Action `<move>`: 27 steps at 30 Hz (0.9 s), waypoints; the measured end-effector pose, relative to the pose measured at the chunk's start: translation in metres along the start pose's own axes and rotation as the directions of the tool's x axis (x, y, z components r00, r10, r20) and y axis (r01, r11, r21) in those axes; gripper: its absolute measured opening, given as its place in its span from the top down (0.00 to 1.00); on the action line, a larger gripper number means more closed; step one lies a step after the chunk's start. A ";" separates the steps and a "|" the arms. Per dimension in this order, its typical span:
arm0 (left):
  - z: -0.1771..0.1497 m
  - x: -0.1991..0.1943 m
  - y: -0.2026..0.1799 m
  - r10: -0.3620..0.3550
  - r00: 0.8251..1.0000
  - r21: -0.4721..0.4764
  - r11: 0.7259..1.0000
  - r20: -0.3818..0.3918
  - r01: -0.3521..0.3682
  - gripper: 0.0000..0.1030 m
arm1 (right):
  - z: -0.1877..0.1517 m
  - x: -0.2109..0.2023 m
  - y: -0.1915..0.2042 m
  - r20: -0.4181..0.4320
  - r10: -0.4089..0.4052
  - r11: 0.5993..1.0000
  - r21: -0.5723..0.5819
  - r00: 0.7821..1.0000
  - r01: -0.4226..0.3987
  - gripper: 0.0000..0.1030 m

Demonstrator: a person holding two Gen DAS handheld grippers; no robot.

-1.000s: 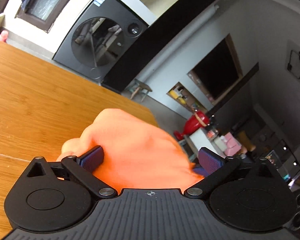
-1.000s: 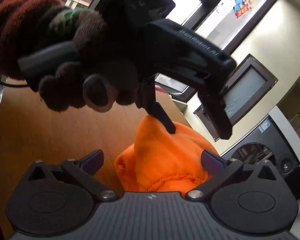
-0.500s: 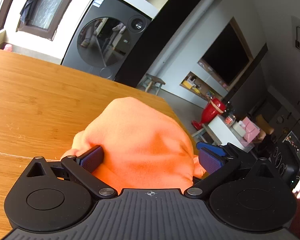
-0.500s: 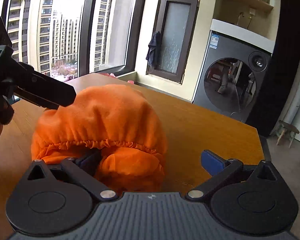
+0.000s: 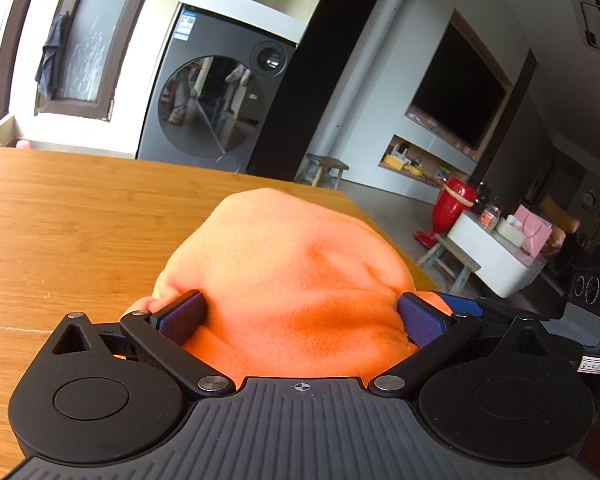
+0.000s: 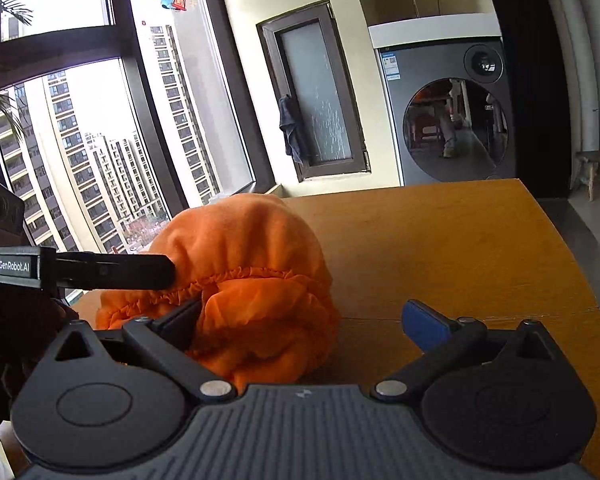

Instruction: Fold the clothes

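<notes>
Left wrist view: the left claw stands spread wide, its two blue pads pressed against opposite flanks of the orange garment, which bulges between them as a rounded mound. The garment rests on the wooden bench near its far right corner. Compared with half a second ago, the mound fills the claw gap in the same way, but the camera now sits more level: the washer stands nearly upright behind the bench's far edge, where before it leaned. A second ago the cloth was blurred and lower between the pads.

Right wrist view: the right claw is also spread, pinching nothing. Its left finger touches the garment just below the gathered elastic hem; its right finger hangs over bare bench, apart from the cloth. The left claw enters from the left edge, its dark finger tip against the hem. Half a second ago that tip sat higher and further left against the mound, and the bundle lay further left in view; now the bundle is bunched taller. A second ago the left claw and a gloved hand filled the upper view, above the cloth.
</notes>
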State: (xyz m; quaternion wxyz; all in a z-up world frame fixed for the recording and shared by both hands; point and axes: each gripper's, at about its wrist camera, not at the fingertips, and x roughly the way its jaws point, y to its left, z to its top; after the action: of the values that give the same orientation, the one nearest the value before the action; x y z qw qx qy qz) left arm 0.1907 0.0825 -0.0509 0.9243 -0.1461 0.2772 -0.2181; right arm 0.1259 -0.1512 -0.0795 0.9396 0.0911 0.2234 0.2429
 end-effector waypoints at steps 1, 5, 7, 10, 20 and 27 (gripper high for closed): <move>0.000 -0.001 0.002 -0.003 1.000 -0.005 1.000 0.001 0.003 0.00 | -0.001 -0.006 -0.003 0.032 0.012 1.000 0.014 0.999 -0.012 0.00; 0.001 -0.001 0.005 -0.008 1.000 -0.009 1.000 0.000 0.008 0.00 | 0.010 -0.022 -0.015 0.076 0.067 0.993 0.095 0.995 -0.074 0.00; 0.001 -0.002 0.005 -0.008 1.000 -0.009 1.000 0.000 0.008 0.00 | 0.024 -0.019 -0.021 0.100 0.063 0.989 0.125 0.993 -0.076 0.00; 0.001 -0.002 0.006 -0.009 1.000 -0.010 1.000 0.002 0.009 0.00 | 0.045 -0.009 -0.019 0.121 0.026 0.995 0.088 0.992 -0.037 0.00; 0.011 -0.037 0.015 -0.060 0.993 -0.205 0.975 0.100 0.080 0.00 | 0.030 0.067 -0.024 -0.107 -0.200 0.979 -0.058 0.974 0.195 0.00; 0.000 -0.035 0.007 -0.101 0.993 -0.281 0.953 0.067 0.116 0.00 | 0.023 0.056 -0.030 -0.106 -0.264 0.964 -0.020 0.959 0.264 0.00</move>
State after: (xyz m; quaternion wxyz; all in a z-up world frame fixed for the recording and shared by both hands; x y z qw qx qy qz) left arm 0.1665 0.1061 -0.0377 0.8871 -0.2979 0.2733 -0.2226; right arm 0.1929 -0.1511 -0.0890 0.9504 0.0445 0.2832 0.1206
